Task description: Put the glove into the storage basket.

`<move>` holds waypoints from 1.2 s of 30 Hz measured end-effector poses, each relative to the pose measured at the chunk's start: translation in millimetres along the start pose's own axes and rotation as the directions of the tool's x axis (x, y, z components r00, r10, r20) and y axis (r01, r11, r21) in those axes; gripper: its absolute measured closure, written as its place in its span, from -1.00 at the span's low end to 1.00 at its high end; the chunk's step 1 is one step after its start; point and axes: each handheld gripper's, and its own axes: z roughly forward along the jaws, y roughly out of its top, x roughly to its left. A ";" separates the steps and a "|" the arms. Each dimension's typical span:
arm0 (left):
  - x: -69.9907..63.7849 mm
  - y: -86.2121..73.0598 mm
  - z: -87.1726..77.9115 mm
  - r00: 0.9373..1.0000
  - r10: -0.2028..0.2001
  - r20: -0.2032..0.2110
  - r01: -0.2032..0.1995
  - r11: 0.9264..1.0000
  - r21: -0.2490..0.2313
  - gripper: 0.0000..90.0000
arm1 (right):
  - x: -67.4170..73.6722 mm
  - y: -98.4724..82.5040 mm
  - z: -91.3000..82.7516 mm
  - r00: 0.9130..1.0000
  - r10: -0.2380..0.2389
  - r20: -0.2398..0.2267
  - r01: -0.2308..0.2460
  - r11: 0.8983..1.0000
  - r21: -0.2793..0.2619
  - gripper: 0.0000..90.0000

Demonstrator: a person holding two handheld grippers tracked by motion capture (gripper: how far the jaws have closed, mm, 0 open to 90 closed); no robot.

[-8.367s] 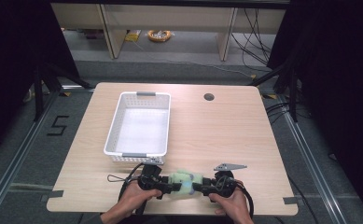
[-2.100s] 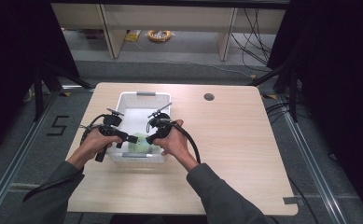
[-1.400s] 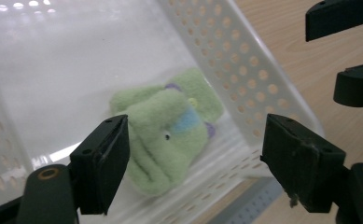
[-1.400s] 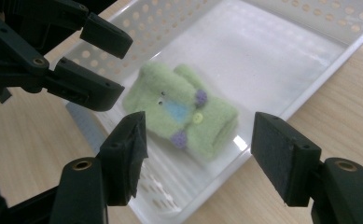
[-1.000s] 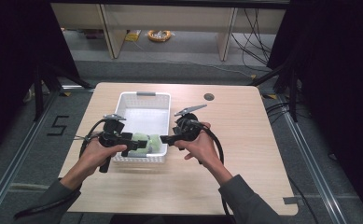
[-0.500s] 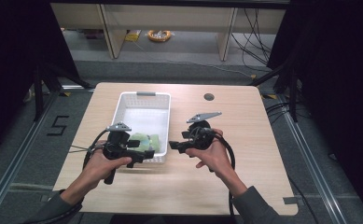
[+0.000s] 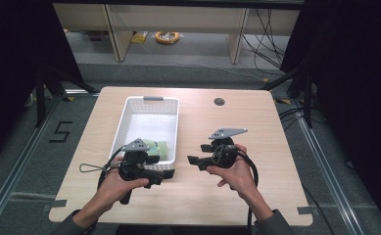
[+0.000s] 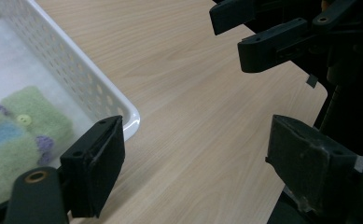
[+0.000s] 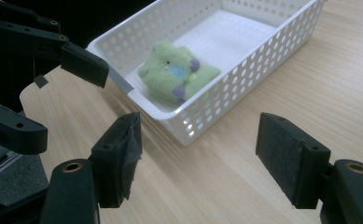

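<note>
Since half a second ago both your hands have drawn back toward your side of the table, and the green cloth toy [image 9: 178,71] that sat between the tongs now lies in the basket. Your right gripper [image 9: 198,158] has just been widening its jaws, which stand wide with nothing between them, over bare table [image 9: 244,186]. Your left gripper [image 8: 193,172] is also spread wide and empty. In its own view the white basket [image 8: 123,109] has its near corner just beside one jaw, and the toy [image 8: 25,130] lies inside against that near end wall. From above, your left gripper [image 7: 151,174] hovers right at the basket's front edge [image 7: 171,128], and your right gripper [image 7: 198,161] is off to its side, clear of it. I judge the placing done and the release finished. Next you need only pull both tongs clear without clipping the basket rim.
</note>
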 end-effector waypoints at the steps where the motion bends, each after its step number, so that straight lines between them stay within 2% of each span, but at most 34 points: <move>1: -1.0 -0.7 1.1 1.000 0.008 0.003 -0.008 1.000 0.003 -0.59 | -1.0 -1.8 -1.1 1.000 0.000 -0.002 0.000 1.000 0.000 -0.28; 3: -2.8 -2.0 2.4 1.000 0.007 -0.003 -0.007 1.000 -0.004 -0.59 | -1.4 -5.6 -3.7 1.000 0.005 0.004 -0.005 1.000 -0.001 -0.29; 4: -3.8 -4.1 4.3 1.000 0.005 0.016 -0.005 1.000 0.005 -0.59 | -1.4 -8.0 -3.9 1.000 0.012 -0.009 -0.012 1.000 -0.005 -0.29; 6: -5.1 -7.2 6.0 1.000 0.008 0.019 -0.008 1.000 0.006 -0.59 | -0.5 -13.1 -5.8 0.999 0.038 -0.012 -0.038 0.999 -0.003 -0.29; 7: -5.1 -7.2 6.0 1.000 0.008 0.019 -0.008 1.000 0.006 -0.59 | -0.5 -13.1 -5.8 0.999 0.038 -0.012 -0.038 0.999 -0.003 -0.29; 8: -5.6 -9.2 6.8 1.000 0.010 0.024 -0.010 1.000 0.008 -0.59 | -3.5 -15.1 -5.7 1.000 -0.003 -0.013 0.003 1.000 -0.010 -0.29; 9: -6.6 -11.9 7.7 1.000 0.015 0.025 -0.015 1.000 0.007 -0.59 | -2.3 -20.1 -7.5 1.000 0.009 0.001 -0.009 1.000 -0.012 -0.29; 10: -7.2 -13.4 8.2 0.999 0.017 0.031 -0.017 1.000 0.005 -0.59 | -1.3 -22.3 -8.6 1.000 0.023 -0.005 -0.023 1.000 -0.004 -0.29; 12: -8.9 -15.9 9.3 0.999 0.022 0.033 -0.022 1.000 0.002 -0.59 | -0.7 -26.3 -10.5 1.000 0.015 0.006 -0.015 1.000 -0.010 -0.29; 13: -8.9 -15.9 9.3 0.999 0.022 0.033 -0.022 1.000 0.002 -0.59 | 0.9 -28.6 -10.4 1.000 0.027 -0.003 -0.027 0.999 -0.018 -0.29; 14: -10.6 -18.4 10.6 0.999 0.028 0.037 -0.028 1.000 0.005 -0.59 | -0.3 -30.4 -10.2 1.000 0.013 -0.002 -0.013 0.999 -0.029 -0.29; 17: -12.9 -21.1 12.0 0.999 0.041 0.036 -0.041 0.999 0.008 -0.59 | 2.0 -35.3 -12.4 1.000 0.011 0.015 -0.011 1.000 -0.018 -0.29; 18: -14.0 -22.0 12.1 0.999 0.043 0.028 -0.044 0.999 0.011 -0.59 | 1.1 -37.0 -11.1 1.000 -0.010 0.004 0.010 0.999 -0.034 -0.29; 19: -14.7 -22.9 12.3 0.999 0.044 0.027 -0.044 0.999 0.010 -0.59 | 3.1 -38.0 -11.7 1.000 0.006 0.002 -0.006 1.000 -0.023 -0.29; 21: -15.8 -25.1 12.7 0.999 0.050 0.020 -0.050 0.999 0.009 -0.59 | 2.2 -39.8 -11.8 1.000 -0.022 -0.001 0.022 0.999 -0.032 -0.30; 23: -15.0 -27.8 13.2 0.999 0.050 0.022 -0.050 0.999 0.013 -0.59 | 4.7 -42.3 -13.2 1.000 0.009 -0.009 -0.009 1.000 -0.025 -0.31; 25: -12.7 -30.9 13.7 0.999 0.048 0.025 -0.049 0.999 0.016 -0.59 | 1.0 -45.3 -13.1 1.000 -0.023 -0.001 0.023 0.999 -0.032 -0.33; 29: -11.6 -38.1 14.2 0.999 0.049 0.004 -0.049 0.999 0.015 -0.59 | 0.7 -54.0 -14.5 1.000 0.004 0.004 -0.004 1.000 -0.018 -0.35; 30: -10.6 -39.3 13.5 0.998 0.065 0.007 -0.065 0.998 0.023 -0.59 | 0.9 -56.5 -14.1 1.000 0.007 0.009 -0.007 1.000 -0.026 -0.35; 32: -12.7 -41.7 13.5 0.998 0.058 -0.007 -0.058 0.998 0.016 -0.59 | -1.2 -59.8 -14.5 1.000 -0.001 0.014 0.002 0.999 -0.034 -0.36; 34: -11.6 -43.0 13.4 0.997 0.076 0.003 -0.076 0.997 0.014 -0.59 | -1.3 -63.1 -15.6 1.000 0.004 0.015 -0.003 1.000 -0.029 -0.37; 36: -12.2 -44.2 13.4 0.998 0.064 0.004 -0.064 0.998 0.013 -0.59 | -2.3 -65.2 -14.7 1.000 -0.004 0.005 0.004 0.999 -0.034 -0.37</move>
